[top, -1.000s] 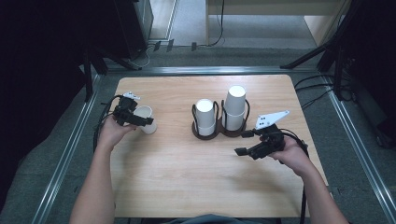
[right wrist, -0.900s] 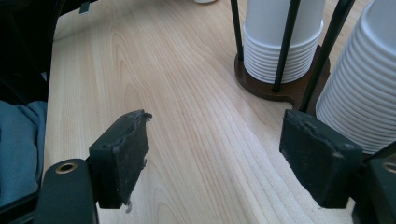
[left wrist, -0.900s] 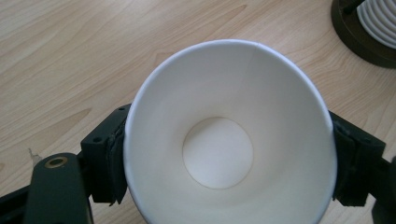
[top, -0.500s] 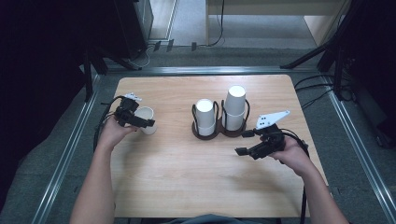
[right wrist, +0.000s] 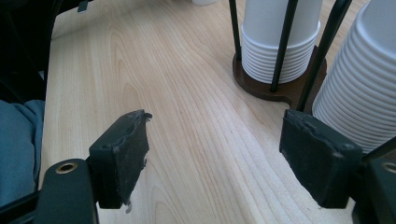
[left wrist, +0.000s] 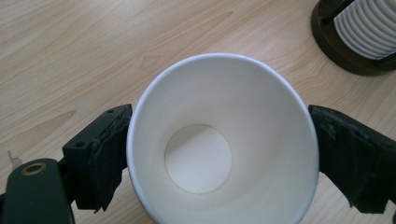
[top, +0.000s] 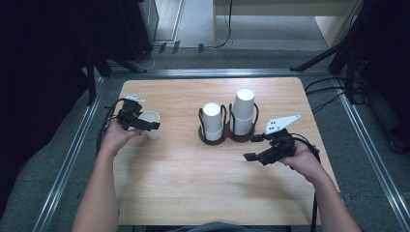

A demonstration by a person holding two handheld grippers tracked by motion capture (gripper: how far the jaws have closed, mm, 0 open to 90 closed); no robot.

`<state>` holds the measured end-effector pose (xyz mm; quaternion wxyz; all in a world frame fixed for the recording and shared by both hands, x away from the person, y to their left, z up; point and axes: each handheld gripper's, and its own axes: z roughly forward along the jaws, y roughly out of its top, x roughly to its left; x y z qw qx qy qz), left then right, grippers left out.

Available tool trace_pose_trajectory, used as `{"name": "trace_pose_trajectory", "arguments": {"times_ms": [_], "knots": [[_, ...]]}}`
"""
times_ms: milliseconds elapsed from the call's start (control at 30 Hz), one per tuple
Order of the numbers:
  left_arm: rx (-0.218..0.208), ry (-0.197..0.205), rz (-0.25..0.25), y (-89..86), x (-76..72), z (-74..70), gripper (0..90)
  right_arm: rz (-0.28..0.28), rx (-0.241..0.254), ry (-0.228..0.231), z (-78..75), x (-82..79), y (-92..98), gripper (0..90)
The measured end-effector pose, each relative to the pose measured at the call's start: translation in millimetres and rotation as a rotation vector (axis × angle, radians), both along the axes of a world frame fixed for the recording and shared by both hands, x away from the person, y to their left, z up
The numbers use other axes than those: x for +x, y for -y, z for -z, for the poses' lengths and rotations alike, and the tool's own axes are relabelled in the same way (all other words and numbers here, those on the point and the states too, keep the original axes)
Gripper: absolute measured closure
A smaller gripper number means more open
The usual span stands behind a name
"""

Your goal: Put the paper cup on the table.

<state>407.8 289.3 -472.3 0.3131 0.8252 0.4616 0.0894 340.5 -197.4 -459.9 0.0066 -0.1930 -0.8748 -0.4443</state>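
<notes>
A white paper cup [top: 151, 117] stands upright on the table's left side. My left gripper [top: 147, 125] straddles it. In the left gripper view the round cup [left wrist: 201, 158] sits between the two pads [left wrist: 109, 154], which lie at its rim without squeezing it. These jaws have just been opening and stand open. My right gripper [top: 252, 147] hovers open, nothing between its jaws, near the right of a dark cup holder [top: 227, 140]. The right gripper view has my right gripper [right wrist: 215, 121] over bare wood, facing the holder's base [right wrist: 275, 91].
The holder carries two stacks of upturned white cups between wire rods: a shorter left stack [top: 212, 121] and a taller right stack [top: 242, 111]. The wooden table [top: 193, 183] has metal rails beyond both side edges. Cables trail from each gripper.
</notes>
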Motion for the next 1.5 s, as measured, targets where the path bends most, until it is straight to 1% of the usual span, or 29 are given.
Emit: {"name": "trace_pose_trajectory", "arguments": {"times_ms": [167, 233, 267, 333, 400, 467, 533, 633, 733, 933, 1067, 1100, 1267, 1333, 1433, 1467, 1500], "knots": [[-0.006, 0.009, -0.012, -1.2, -1.1, -3.7, 9.1, -0.002, -0.006, -0.001, 0.4, -0.2, -0.5, 23.8], [-0.027, 0.005, -0.021, -2.3, -1.4, -6.0, 7.3, -0.002, -0.008, -0.004, 0.6, -0.3, -0.8, 23.8], [-0.033, 0.011, -0.021, -2.8, -1.8, -7.4, 7.2, -0.003, -0.011, -0.003, 1.1, -0.1, -1.0, 23.8], [-0.041, 0.017, -0.024, -3.3, -2.8, -9.9, 7.3, -0.004, -0.019, 0.001, 2.3, 0.2, -1.4, 23.8], [-0.055, 0.018, -0.026, -4.3, -3.3, -11.5, 7.2, -0.005, -0.028, -0.004, 2.8, -0.3, -1.9, 23.8], [-0.055, 0.023, -0.030, -4.9, -4.0, -12.9, 7.2, -0.008, -0.029, -0.001, 3.1, -0.3, -2.4, 23.8], [-0.067, 0.021, -0.033, -5.7, -4.7, -14.7, 7.2, -0.010, -0.029, 0.003, 3.2, -0.2, -2.7, 23.8], [-0.053, 0.020, -0.034, -5.7, -5.4, -17.8, 7.2, -0.010, -0.029, 0.002, 3.3, -0.2, -2.6, 23.8], [-0.071, 0.025, -0.038, -5.9, -6.3, -21.3, 7.2, -0.011, -0.031, -0.002, 3.5, -0.6, -2.3, 23.9], [-0.076, 0.051, -0.044, -7.0, -9.0, -30.7, 7.3, -0.011, -0.034, -0.004, 3.6, -0.9, -1.8, 23.9], [-0.128, 0.049, -0.054, -10.0, -10.3, -36.5, 7.2, -0.011, -0.034, -0.003, 4.1, -0.2, -1.6, 23.9], [-0.134, 0.046, -0.052, -10.8, -10.4, -38.0, 7.2, -0.011, -0.034, -0.003, 4.1, -0.2, -1.6, 23.9], [-0.124, 0.051, -0.045, -8.6, -12.8, -44.0, 7.3, -0.012, -0.034, -0.001, 4.1, -0.1, -1.2, 24.2], [-0.128, 0.055, -0.044, -6.3, -13.7, -46.6, 7.3, -0.011, -0.034, -0.003, 4.0, -0.1, -1.0, 24.2], [-0.133, 0.058, -0.030, -1.3, -15.1, -49.9, 7.3, -0.008, -0.036, -0.006, 3.9, 0.2, -0.7, 24.2], [-0.126, 0.058, -0.032, 0.7, -15.3, -50.9, 7.4, -0.005, -0.037, -0.008, 4.0, 0.0, -0.8, 24.2], [-0.109, 0.063, -0.038, 3.2, -16.0, -51.7, 8.1, -0.004, -0.038, -0.009, 4.1, 0.0, -0.8, 24.2]]}}
